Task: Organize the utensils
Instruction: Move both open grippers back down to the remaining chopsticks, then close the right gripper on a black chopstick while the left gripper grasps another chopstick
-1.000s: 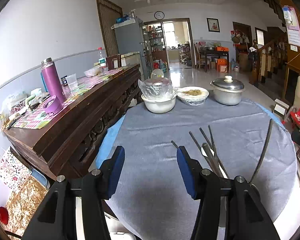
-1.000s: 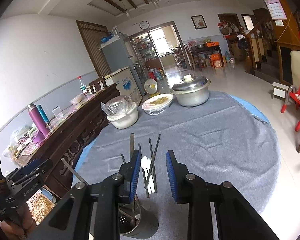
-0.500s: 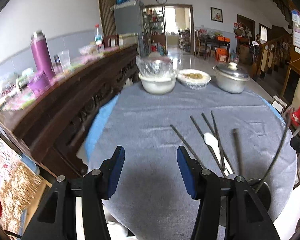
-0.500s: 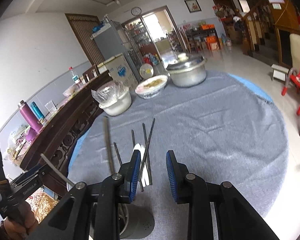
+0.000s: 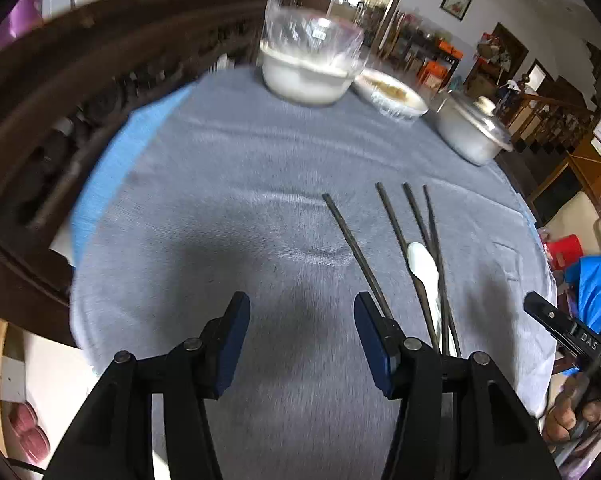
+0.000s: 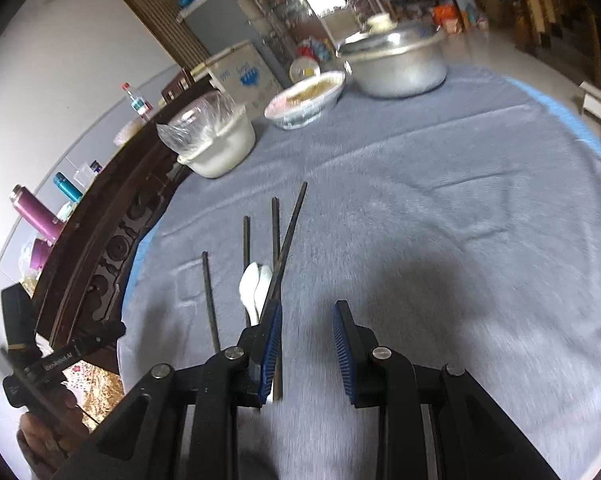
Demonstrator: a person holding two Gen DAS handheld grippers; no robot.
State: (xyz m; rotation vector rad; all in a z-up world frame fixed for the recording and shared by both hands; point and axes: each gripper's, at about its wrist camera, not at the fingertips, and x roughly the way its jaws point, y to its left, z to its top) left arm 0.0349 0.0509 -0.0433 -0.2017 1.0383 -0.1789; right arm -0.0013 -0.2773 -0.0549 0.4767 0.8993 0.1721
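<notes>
Several dark chopsticks (image 5: pixel 396 236) (image 6: pixel 274 232) and white spoons (image 5: pixel 424 264) (image 6: pixel 254 284) lie side by side on the grey tablecloth (image 5: pixel 228 208) (image 6: pixel 440 208). My left gripper (image 5: pixel 300 332) is open and empty, low over the cloth just left of the leftmost chopstick (image 5: pixel 352 244). My right gripper (image 6: pixel 306 340) is open and empty, just right of the rightmost chopstick (image 6: pixel 288 240), whose near end passes by its left finger (image 6: pixel 270 344).
At the table's far side stand a plastic-covered white bowl (image 5: pixel 308 68) (image 6: pixel 216 144), a dish of food (image 5: pixel 392 92) (image 6: pixel 306 100) and a lidded metal pot (image 5: pixel 472 128) (image 6: pixel 396 60). A dark wooden sideboard (image 5: pixel 60 92) (image 6: pixel 112 216) runs along the left.
Both grippers have tilted down and dropped closer to the cloth and utensils. The metal utensil holder seen under them earlier is out of view. Both stay open.
</notes>
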